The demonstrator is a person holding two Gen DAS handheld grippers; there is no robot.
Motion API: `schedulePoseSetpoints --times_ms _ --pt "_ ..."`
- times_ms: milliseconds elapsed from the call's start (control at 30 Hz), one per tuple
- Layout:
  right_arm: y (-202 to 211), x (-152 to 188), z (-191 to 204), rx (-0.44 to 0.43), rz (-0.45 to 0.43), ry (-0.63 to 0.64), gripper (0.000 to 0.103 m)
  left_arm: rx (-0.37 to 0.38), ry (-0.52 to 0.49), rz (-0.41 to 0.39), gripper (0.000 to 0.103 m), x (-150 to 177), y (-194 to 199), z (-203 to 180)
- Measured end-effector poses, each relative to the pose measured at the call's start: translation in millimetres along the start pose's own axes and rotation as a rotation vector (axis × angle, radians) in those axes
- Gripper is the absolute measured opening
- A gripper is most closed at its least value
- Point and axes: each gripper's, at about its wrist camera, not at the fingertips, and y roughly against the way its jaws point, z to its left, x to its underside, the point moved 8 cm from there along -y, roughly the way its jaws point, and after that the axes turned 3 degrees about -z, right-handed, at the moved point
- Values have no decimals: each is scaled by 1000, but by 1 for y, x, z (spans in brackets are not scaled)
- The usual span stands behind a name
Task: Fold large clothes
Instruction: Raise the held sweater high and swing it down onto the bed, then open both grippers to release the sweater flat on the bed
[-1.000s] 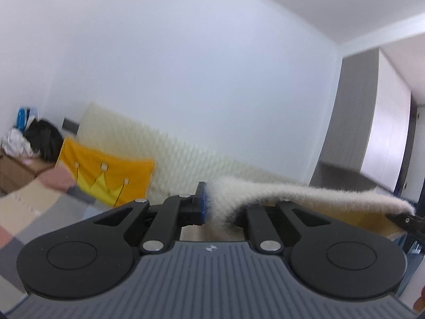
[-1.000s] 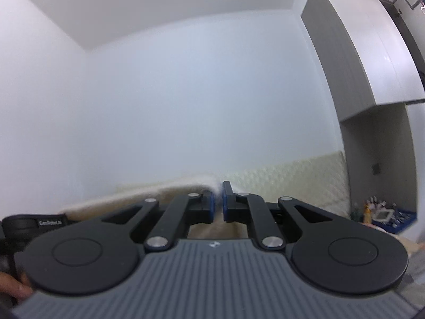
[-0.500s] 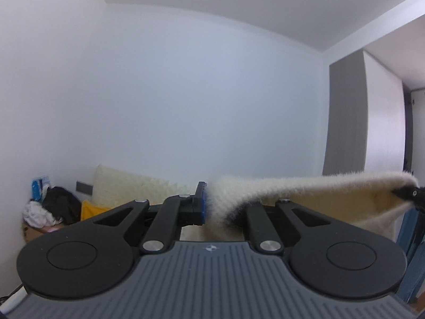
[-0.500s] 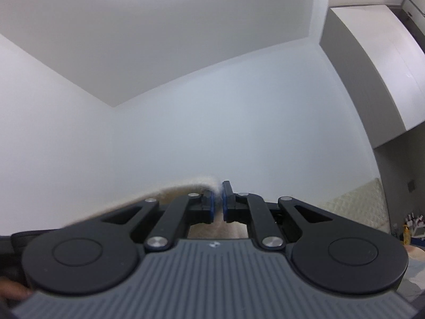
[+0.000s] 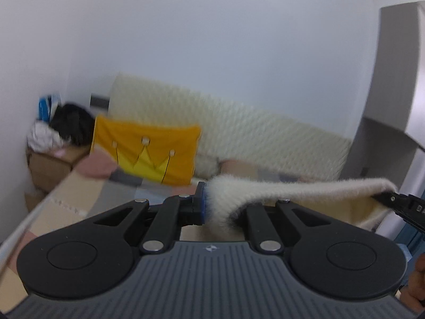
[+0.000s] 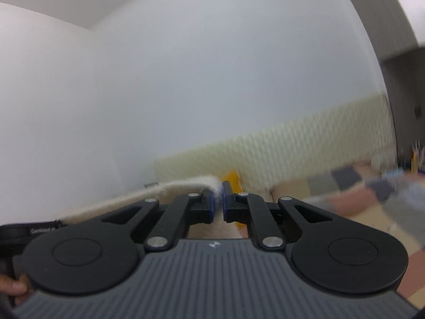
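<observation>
Cream fleece garment held up in the air above the bed, stretched in a band between the two claws; kind of garment impossible to tell, since only the top edge shows and the rest hangs out of sight below both cameras. Left gripper pinching one end, the fluffy edge bunched over its right finger so that only the left blue pad is seen. In the right wrist view, right gripper pressed onto the other end, a thin strip of fleece caught between the blue pads and trailing off to the left. Tip of the right gripper also seen at the far right of the left wrist view, clamped on the cloth, mostly cut off by the frame edge.

Both views smeared by motion blur. Behind the garment, a patchwork bedcover in beige, grey and pink. Yellow crown-print pillow leaning upright against the cream quilted headboard. In the far left corner, a cardboard box heaped with dark and pale clothes, contents too blurred to name. Grey cabinet at right.
</observation>
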Motion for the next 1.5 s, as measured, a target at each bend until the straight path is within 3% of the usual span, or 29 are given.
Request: schedulePoseSetpoints --times_ms 200,333,533,667,733,933,1100,1200,1267,1333,1400,1500 --pt "-120 48 -27 36 13 92 9 -21 101 123 11 35 -168 59" --pt "-197 90 -33 84 59 129 9 -52 103 153 11 67 -287 89" --pt "-300 201 -73 138 193 59 9 -82 153 302 11 171 -453 134" --pt "-337 274 -102 143 282 77 9 -79 176 392 11 235 -519 159" --pt "-347 303 -114 138 320 89 9 -70 245 444 11 259 -540 171" --pt "-369 357 -144 133 433 61 9 -113 247 561 11 314 -583 187" --pt "-392 390 -158 131 510 35 9 -137 212 602 12 328 -595 189" --pt "-391 390 -155 117 531 31 11 -123 191 620 13 327 -592 186" --pt "-389 386 -155 113 533 0 15 -124 179 626 25 322 -587 185" --pt "-389 385 -156 119 545 -37 22 -151 156 642 59 320 -585 187" --pt "-388 381 -152 120 553 -40 45 -164 137 654 70 317 -582 188" --pt "-381 371 -138 67 553 -52 67 -146 128 628 81 303 -569 186"
